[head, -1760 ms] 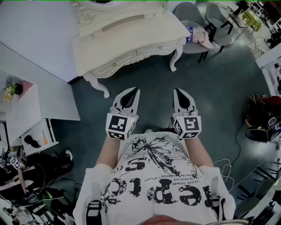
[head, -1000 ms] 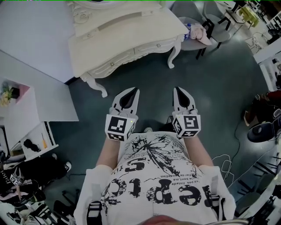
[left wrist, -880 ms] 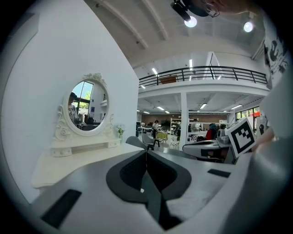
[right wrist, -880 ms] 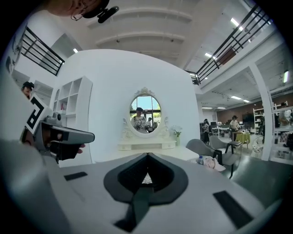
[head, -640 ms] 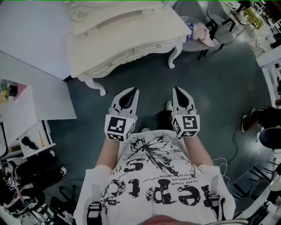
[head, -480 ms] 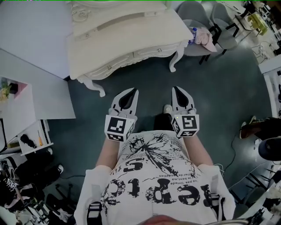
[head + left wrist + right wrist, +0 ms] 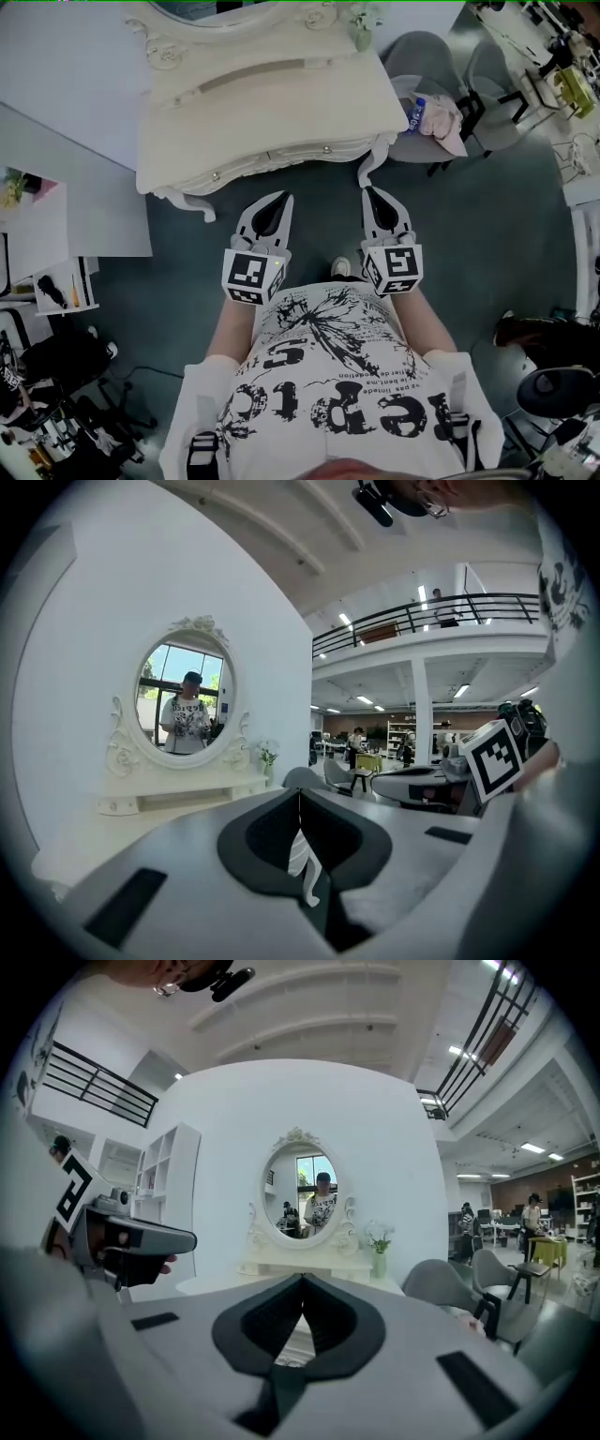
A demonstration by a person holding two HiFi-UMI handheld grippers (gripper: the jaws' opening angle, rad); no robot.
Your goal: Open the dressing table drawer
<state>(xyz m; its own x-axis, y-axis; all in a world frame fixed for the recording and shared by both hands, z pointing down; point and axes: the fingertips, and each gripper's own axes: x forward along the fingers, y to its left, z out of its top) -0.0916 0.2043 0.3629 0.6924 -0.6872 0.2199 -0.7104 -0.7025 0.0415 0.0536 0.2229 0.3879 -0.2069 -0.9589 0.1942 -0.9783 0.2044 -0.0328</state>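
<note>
Left fingers (image 7: 197,869): clenched tip to tip, with nothing between them; only a white carved leg shows through the gap behind the tips.
Right fingers (image 7: 202,1321): clenched as well and empty; the desk's carved edge shows through their gap.
Left gripper (image 7: 285,195): held in front of the person's printed white shirt (image 7: 337,375) and pointing at the desk. Its tip is short of the desk's front edge and touches nothing.
Right gripper (image 7: 367,190): level with the left one and well apart from it. In the head view its tip lies just beside the desk's right front leg (image 7: 370,167); whether they touch cannot be told.
Marker cubes: one sits at the back of each gripper, close to the person's chest.
Drawer (image 7: 281,159): set in the desk's curved front, ahead of both grippers. Its small knobs are untouched and its front sits in line with the edge.
Desk (image 7: 234,112): white and ornate, with a bare top, standing on a dark floor (image 7: 469,216) against a white wall.
Mirror (image 7: 302,1190): oval, in a carved frame, rising at the back of the desk.
Vase (image 7: 378,1260): holds pale flowers at the desk's right rear corner.
Chairs (image 7: 422,56): grey, to the right of the desk; one carries a bottle (image 7: 418,114) and a pink cloth (image 7: 448,120).
</note>
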